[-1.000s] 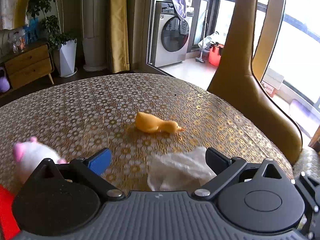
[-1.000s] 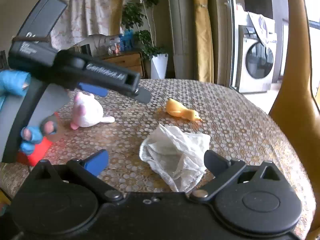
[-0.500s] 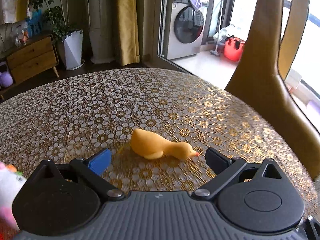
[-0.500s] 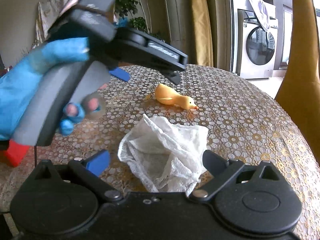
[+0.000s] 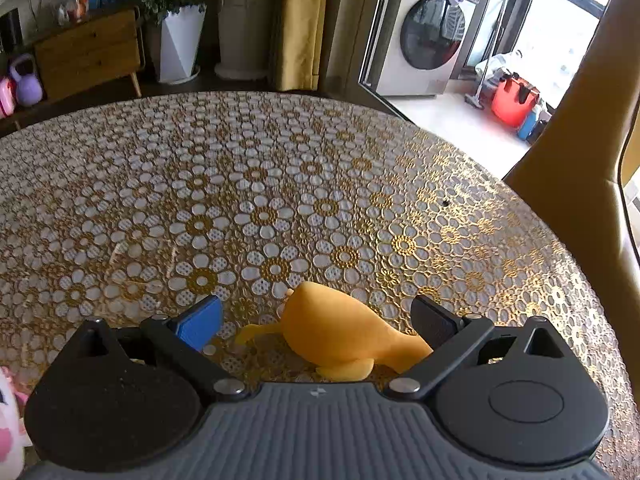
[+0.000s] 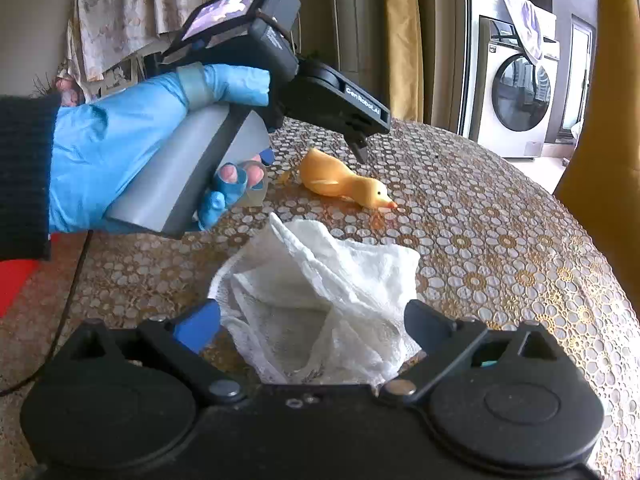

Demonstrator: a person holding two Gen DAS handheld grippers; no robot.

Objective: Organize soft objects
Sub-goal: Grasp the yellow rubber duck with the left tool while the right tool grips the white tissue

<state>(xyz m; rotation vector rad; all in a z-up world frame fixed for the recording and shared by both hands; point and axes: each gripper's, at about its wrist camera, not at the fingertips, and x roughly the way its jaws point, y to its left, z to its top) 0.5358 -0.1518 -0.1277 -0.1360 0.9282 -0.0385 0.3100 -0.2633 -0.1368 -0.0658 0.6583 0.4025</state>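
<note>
Lying on its side on the round table (image 5: pixel 280 184), the yellow duck toy (image 5: pixel 344 336) sits between the spread fingers of the left gripper (image 5: pixel 316 322), its tail toward the blue pad (image 5: pixel 200 322) on the left and its neck running toward the black pad (image 5: pixel 434 324) on the right; whether the neck touches that pad is hard to tell. From the right wrist view the same duck (image 6: pixel 340 180) rests on the far side of the table, its orange beak pointing right, with the left gripper (image 6: pixel 360 150) angled down just above its tail and a blue-gloved hand (image 6: pixel 132 148) wrapped around the handle. Nearer, a crumpled white cloth (image 6: pixel 324 300) lies bunched on the gold floral tablecloth (image 6: pixel 500 240), its near part sitting between the wide-open fingers of the right gripper (image 6: pixel 316 326), neither pad clearly pressing it. A pink and white plush (image 5: pixel 8 428) shows at the left edge of the left wrist view, and something red (image 6: pixel 16 280) sits at the left edge of the table. A tan chair back (image 5: pixel 580 184) rises close against the table's right side. Beyond the table stand a washing machine (image 5: pixel 430 36), a white planter (image 5: pixel 180 44) with a plant, a wooden cabinet (image 5: pixel 88 50) and a yellow curtain (image 5: pixel 300 20).
</note>
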